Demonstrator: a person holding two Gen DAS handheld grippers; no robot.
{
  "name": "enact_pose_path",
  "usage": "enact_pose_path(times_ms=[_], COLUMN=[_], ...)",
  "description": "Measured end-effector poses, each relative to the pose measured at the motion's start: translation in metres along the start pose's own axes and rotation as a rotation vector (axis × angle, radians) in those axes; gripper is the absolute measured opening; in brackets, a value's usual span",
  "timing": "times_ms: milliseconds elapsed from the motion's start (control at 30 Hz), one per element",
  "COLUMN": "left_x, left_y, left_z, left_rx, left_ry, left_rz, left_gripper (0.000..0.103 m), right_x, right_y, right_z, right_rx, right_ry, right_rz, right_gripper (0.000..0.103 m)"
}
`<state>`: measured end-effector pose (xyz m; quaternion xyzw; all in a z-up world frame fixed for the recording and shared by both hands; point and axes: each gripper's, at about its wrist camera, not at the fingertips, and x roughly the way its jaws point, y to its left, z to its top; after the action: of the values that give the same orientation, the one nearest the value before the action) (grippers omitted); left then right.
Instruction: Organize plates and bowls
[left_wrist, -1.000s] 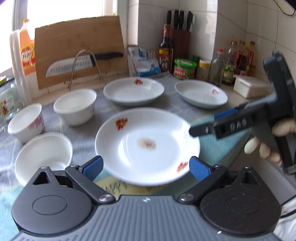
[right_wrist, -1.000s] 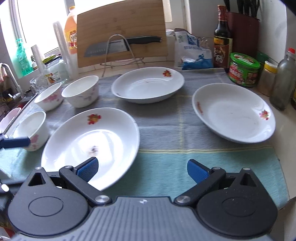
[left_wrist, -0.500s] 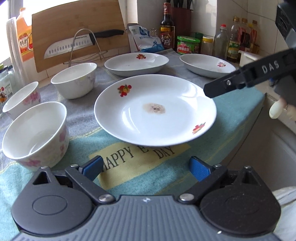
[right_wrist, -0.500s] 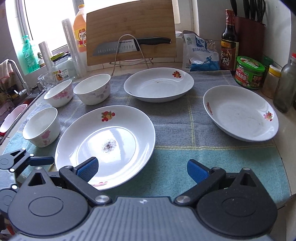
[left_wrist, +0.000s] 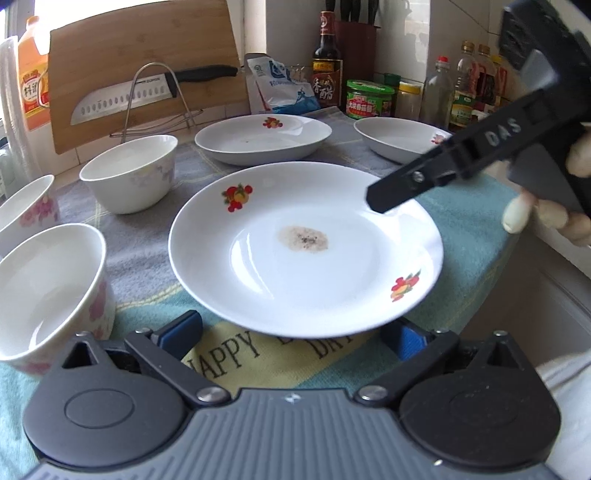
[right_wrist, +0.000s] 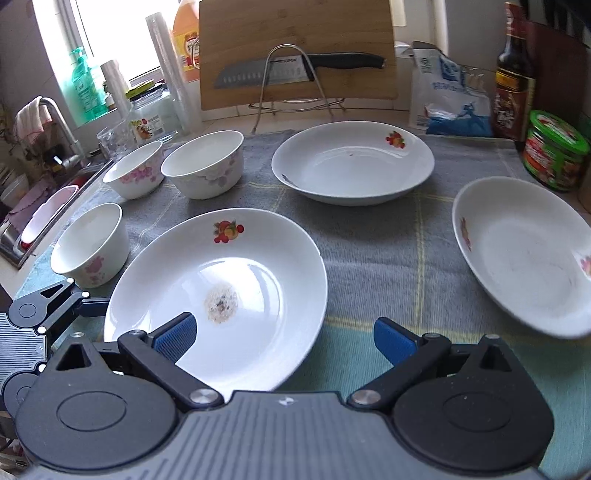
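A white plate with fruit prints and a brown stain (left_wrist: 306, 247) lies on the towel-covered counter; it also shows in the right wrist view (right_wrist: 218, 295). My left gripper (left_wrist: 291, 336) is open at its near rim, pads low beside the edge. My right gripper (right_wrist: 284, 338) is open over the plate's near right edge; its finger (left_wrist: 406, 184) hovers above the plate's far right rim. Two more plates (right_wrist: 352, 164) (right_wrist: 524, 254) lie behind and to the right. Three white bowls (right_wrist: 90, 245) (right_wrist: 203, 164) (right_wrist: 135, 173) stand to the left.
A cutting board (right_wrist: 295, 48) and a knife on a wire rack (right_wrist: 299, 74) stand at the back. Bottles (left_wrist: 327, 62), a green-lidded jar (right_wrist: 554, 155) and a bag (right_wrist: 448, 96) line the back right. A sink (right_wrist: 48, 206) lies left. The counter edge drops off at the right (left_wrist: 517, 236).
Both grippers have moved forward and lower toward the stained plate. The left gripper's pads now reach its near rim, and the right finger hangs over its far right rim.
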<state>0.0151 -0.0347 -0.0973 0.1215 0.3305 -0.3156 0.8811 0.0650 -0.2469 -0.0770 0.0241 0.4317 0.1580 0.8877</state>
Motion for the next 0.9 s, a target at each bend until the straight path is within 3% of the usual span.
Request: enact_pose_path(times_ms=[367, 533, 900], left_x=[0.0, 0.0, -0.002], left_y=[0.001, 0.001, 0.0], left_z=[0.003, 0.001, -0.001], left_rx=[-0.001, -0.005, -0.003], left_ry=[0.022, 0.005, -0.001], left_rz=[-0.003, 0.003, -0.006], left_gripper=[0.103, 0.103, 0.103], right_x=[0.04, 0.048, 0.066], right_y=[-0.004, -0.002, -0.012], right_z=[0.019, 0.027, 0.052], right_rx=[-0.028, -0.106, -0.093], right_ry=[0.13, 0.146, 0.171], right_rz=[0.127, 0.155, 0.261], right_gripper=[0.103, 0.103, 0.103])
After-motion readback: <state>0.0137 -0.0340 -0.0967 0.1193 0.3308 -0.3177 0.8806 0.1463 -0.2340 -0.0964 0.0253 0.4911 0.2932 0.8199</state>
